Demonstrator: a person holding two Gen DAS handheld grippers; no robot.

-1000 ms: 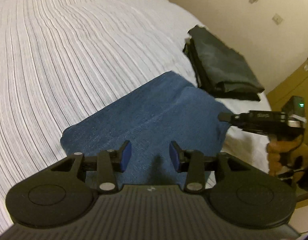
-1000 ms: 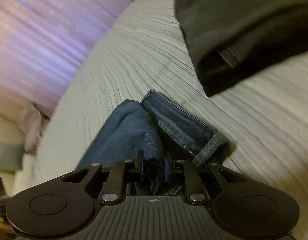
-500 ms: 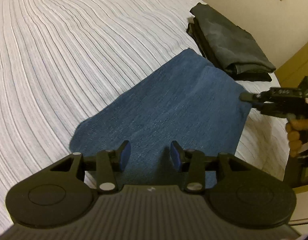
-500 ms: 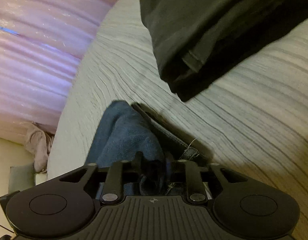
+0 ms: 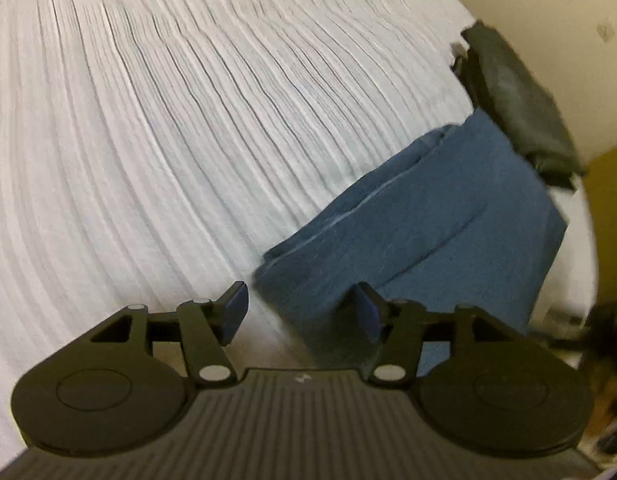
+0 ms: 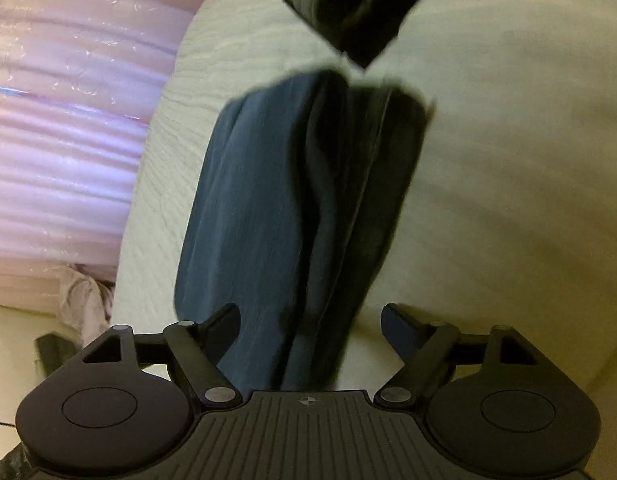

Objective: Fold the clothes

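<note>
Blue denim jeans [image 5: 428, 216] laid folded on white ribbed bedspread [image 5: 148, 120], beside folded dark grey garment [image 5: 516, 104]. Left gripper [image 5: 300, 312] and right gripper [image 6: 310, 330] both opening, nothing pinched. Fold seemingly done, though blurred.

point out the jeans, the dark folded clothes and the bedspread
jeans [image 5: 428, 224]: left wrist view, middle of the top fold
dark clothes [image 5: 512, 100]: left wrist view, top of the pile
bedspread [image 5: 168, 140]: left wrist view, bare ribbed part

Blue denim jeans [image 5: 428, 216], ribbed white bedspread [image 5: 168, 120], matt black claw [image 5: 300, 312]
</note>
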